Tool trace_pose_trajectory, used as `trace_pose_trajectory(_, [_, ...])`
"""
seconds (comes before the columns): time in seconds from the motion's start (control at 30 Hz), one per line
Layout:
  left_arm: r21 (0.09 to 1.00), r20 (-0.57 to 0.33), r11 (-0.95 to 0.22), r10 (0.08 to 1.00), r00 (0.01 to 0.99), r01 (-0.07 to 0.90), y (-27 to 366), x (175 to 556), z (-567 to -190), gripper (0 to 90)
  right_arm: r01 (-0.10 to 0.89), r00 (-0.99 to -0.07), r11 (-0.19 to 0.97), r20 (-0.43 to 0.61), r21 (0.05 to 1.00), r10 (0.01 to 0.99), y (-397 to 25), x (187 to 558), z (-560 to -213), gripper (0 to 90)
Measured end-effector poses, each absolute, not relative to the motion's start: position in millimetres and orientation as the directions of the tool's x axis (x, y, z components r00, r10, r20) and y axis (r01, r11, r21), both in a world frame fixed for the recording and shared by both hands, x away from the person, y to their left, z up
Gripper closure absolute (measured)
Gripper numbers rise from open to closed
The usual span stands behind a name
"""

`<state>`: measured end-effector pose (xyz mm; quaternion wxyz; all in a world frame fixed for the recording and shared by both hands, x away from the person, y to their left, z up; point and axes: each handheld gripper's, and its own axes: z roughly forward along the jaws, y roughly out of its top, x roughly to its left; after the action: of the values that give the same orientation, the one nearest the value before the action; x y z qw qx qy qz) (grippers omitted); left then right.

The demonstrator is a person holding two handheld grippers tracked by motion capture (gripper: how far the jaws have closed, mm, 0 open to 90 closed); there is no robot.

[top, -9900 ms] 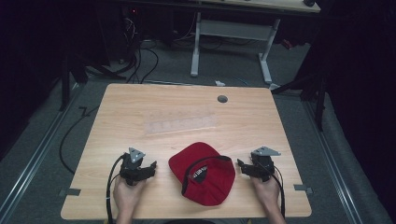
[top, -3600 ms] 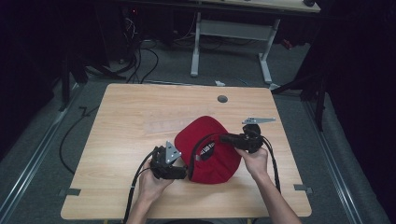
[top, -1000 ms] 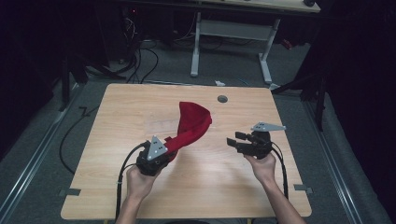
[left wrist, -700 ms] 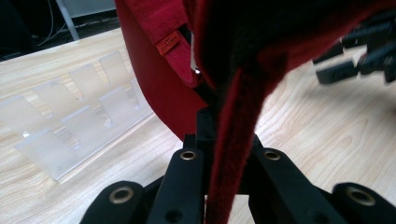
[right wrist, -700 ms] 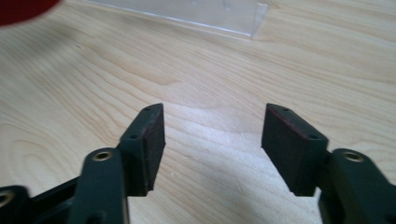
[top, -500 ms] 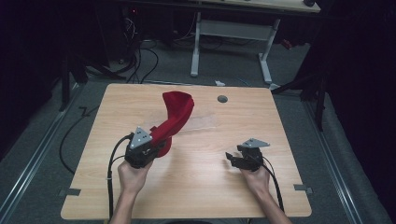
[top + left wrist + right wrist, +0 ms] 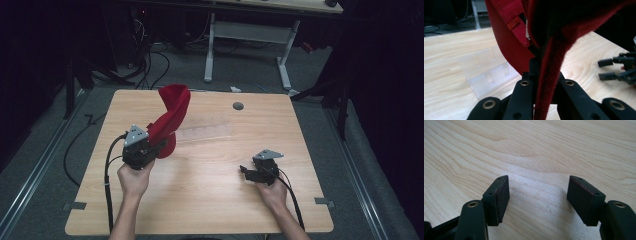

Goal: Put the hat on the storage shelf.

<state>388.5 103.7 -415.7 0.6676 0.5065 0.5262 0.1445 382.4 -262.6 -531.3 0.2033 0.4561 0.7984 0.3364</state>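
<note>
- The left gripper (image 7: 150,145) has its fingers (image 7: 524,100) clamped tight on a thin edge of the soft red fabric baseball cap (image 7: 172,117); in the left gripper view the red cloth runs straight down between the two black fingers.
- The cap hangs in the air over the left half of the light wooden tabletop (image 7: 210,200), its crown rising up and away from the gripper toward the far side, and its lower part seems clear of the wood.
- The right gripper (image 7: 247,172) sits low over the near right of the tabletop, fingers (image 7: 499,195) spread wide and holding nothing, bare wood between them.
- A clear plastic tray (image 7: 205,132) lies flat on the tabletop just right of the cap.
- Risk: the pinch is on one narrow hem only, so the cap's weight could pull the cloth out if the hand swings or tilts quickly.
- Risk: the limp crown may flop and drag across the clear tray, shoving it along.
- Risk: the right gripper is well apart from the cap, so it could not catch a slip in time.
</note>
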Motion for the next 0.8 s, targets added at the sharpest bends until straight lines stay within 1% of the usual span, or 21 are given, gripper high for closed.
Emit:
trace_pose_trajectory(0.27, [0.819,-0.572,0.476,0.725,0.384,0.321,113,408,-407,85.6,0.590,-0.504,0.359,-0.018,0.723,0.864,-262,382,-531,34.0])
trace_pose_trajectory(0.43, [0.843,-0.535,0.454,0.756,0.376,0.287,112,422,-402,85.6,0.590,-0.505,0.360,-0.019,0.723,0.863,-262,382,-531,33.9])
trace_pose_trajectory(0.5, [0.836,-0.547,0.472,0.751,0.370,0.280,115,427,-401,85.6,0.590,-0.505,0.360,-0.018,0.722,0.863,-262,382,-531,33.9])
trace_pose_trajectory(0.8, [0.834,-0.551,0.492,0.770,0.323,0.249,125,446,-405,85.6,0.590,-0.506,0.361,-0.017,0.722,0.863,-262,382,-531,33.8])
